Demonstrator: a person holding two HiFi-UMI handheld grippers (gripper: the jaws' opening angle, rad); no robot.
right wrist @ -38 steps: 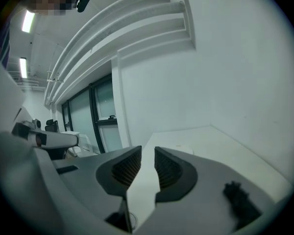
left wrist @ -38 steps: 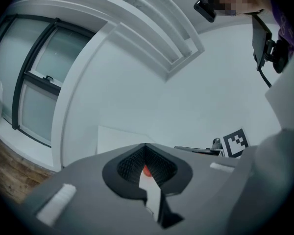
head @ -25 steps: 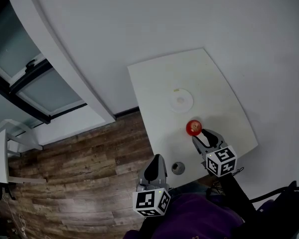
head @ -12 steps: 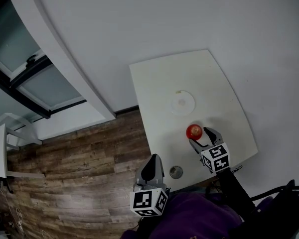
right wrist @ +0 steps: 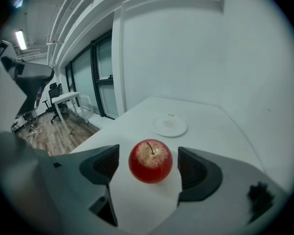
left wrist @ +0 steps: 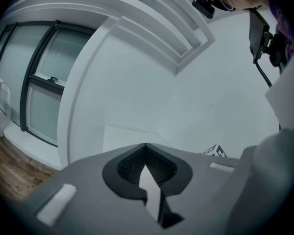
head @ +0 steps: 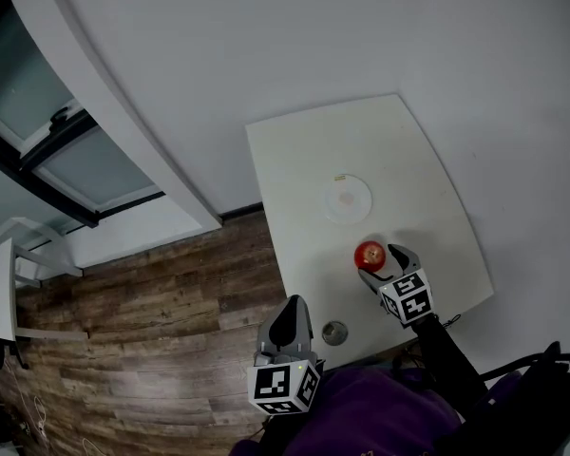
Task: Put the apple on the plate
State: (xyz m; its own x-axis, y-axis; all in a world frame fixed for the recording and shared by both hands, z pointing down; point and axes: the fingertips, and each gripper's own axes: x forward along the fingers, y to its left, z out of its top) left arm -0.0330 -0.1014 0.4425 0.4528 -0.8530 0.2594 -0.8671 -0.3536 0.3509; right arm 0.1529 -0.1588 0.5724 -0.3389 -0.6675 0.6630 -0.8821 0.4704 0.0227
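Jaws of the right gripper (head: 381,264), having just opened wide, flank the untouched apple (right wrist: 150,160) on the worktop (head: 427,207), poised to grasp it for the far plate (right wrist: 170,126); the idle left gripper (head: 293,319) has its jaws closed on nothing.

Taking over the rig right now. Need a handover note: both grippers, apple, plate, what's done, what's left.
Right gripper: open, its jaws have just been opening. They stand either side of the apple with gaps on both sides, so nothing is gripped.
Left gripper: shut, empty, by the table's near corner, away from the job.
Apple: on the white table, stem up, short of the plate.
Plate: empty, beyond the apple.
Done: right gripper lined up on the apple.
Left: close on the apple, lift, carry to the plate, release.
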